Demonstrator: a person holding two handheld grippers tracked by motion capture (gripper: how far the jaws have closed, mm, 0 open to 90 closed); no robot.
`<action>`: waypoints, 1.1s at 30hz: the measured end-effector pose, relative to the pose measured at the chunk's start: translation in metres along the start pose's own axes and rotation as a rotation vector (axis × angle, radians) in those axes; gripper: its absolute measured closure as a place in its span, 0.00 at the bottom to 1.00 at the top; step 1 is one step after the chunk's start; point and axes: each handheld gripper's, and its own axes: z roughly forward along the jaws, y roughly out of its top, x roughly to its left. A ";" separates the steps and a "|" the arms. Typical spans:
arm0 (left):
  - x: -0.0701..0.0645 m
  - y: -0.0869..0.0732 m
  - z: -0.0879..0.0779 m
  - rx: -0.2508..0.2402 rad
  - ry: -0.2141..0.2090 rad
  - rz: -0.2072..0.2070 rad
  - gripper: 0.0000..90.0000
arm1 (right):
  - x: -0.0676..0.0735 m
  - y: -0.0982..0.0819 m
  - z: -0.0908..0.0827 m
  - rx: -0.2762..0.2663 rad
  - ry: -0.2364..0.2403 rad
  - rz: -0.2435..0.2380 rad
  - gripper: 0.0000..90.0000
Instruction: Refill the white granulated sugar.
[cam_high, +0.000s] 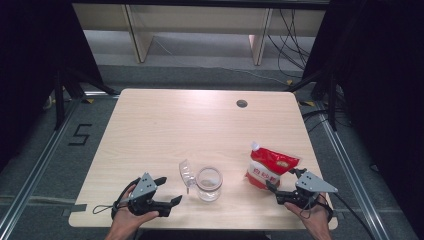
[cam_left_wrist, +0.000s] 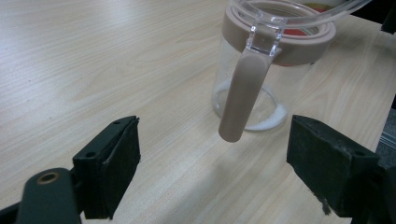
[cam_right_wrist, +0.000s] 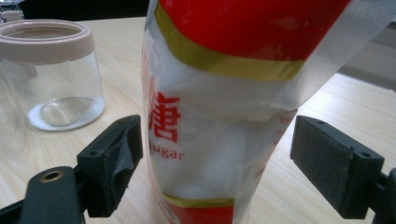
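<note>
Now the sugar bag (cam_right_wrist: 219, 107) stands upright on the table (cam_high: 165, 125), right of the open glass jar (cam_high: 208, 183); the right gripper (cam_high: 282, 192) straddles it, jaws wide. Left gripper (cam_high: 167, 204) waits wide too. Next: squeeze gently.

The red and white sugar bag (cam_right_wrist: 219, 116) carries the word "sugar" in small red letters on its clear white middle, seen in the right gripper view, with a large red Chinese character, 糖, just above it (its left part is cut off by the bag's curve). From the high view the bag (cam_high: 270, 167) shows white characters on red, too small to read. On the floor left of the table, a black "5" (cam_high: 80, 134) is marked.
</note>
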 end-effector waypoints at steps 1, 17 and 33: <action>0.000 0.000 0.000 0.000 0.000 0.000 0.19 | 0.000 0.000 0.000 0.000 0.000 0.000 0.20; -0.002 0.000 -0.001 0.003 -0.003 0.020 0.19 | 0.004 0.000 0.011 -0.014 -0.002 -0.017 0.21; -0.003 0.000 -0.001 0.012 -0.003 0.022 0.19 | 0.001 -0.002 0.020 0.001 0.024 0.003 0.25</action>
